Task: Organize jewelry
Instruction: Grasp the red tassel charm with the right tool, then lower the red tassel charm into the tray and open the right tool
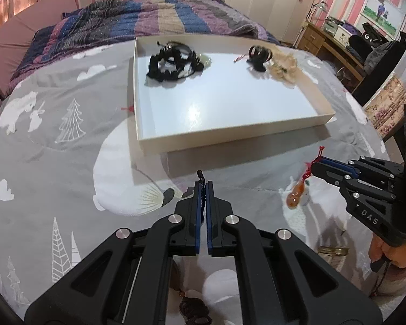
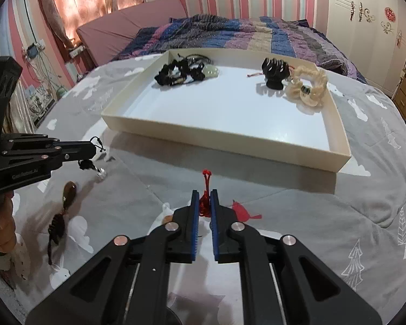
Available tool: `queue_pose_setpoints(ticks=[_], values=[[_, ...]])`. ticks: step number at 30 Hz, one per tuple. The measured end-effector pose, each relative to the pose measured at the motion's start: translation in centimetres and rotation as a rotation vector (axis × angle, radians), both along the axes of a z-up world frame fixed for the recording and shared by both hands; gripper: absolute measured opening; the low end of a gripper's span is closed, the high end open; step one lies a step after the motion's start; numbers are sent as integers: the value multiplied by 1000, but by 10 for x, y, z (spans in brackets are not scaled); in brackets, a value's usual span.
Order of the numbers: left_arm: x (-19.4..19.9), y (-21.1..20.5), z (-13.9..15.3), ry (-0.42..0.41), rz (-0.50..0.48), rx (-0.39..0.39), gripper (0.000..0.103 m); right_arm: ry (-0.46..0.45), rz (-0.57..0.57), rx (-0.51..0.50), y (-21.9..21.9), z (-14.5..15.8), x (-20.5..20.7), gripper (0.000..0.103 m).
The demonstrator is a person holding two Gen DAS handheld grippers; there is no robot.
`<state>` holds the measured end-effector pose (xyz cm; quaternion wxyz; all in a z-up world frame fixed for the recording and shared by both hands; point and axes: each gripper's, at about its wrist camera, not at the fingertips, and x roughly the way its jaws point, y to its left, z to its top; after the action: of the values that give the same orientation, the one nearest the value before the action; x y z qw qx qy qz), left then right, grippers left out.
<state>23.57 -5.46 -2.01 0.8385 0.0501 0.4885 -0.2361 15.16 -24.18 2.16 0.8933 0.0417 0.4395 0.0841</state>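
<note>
two grippers, left gripper jaws clamping one black cord, right gripper one red cord.

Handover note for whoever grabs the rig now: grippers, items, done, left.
Left gripper: shut on a black cord; its brown pendant hangs below, above the bedspread.
Right gripper: shut on a red cord with an orange gourd pendant hanging free.
White tray ahead on the bed.
Done: black hair ties and cords at the tray's far left; black claw clip and cream scrunchie at far right.
Left: carry both pendants to the tray and set them in. A gold-coloured item lies near the right hand, probably next.
</note>
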Motion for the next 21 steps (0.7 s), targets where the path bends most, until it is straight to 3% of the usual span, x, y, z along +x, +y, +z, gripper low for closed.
queue_pose_setpoints(ticks=[16,21], values=[[19,-8,47,-68,-7,-81,0,-128,-54,3,-27,53,3,8],[41,-5,55,-85,48,-76,0,-170,-93,1,-41,69,13,8]])
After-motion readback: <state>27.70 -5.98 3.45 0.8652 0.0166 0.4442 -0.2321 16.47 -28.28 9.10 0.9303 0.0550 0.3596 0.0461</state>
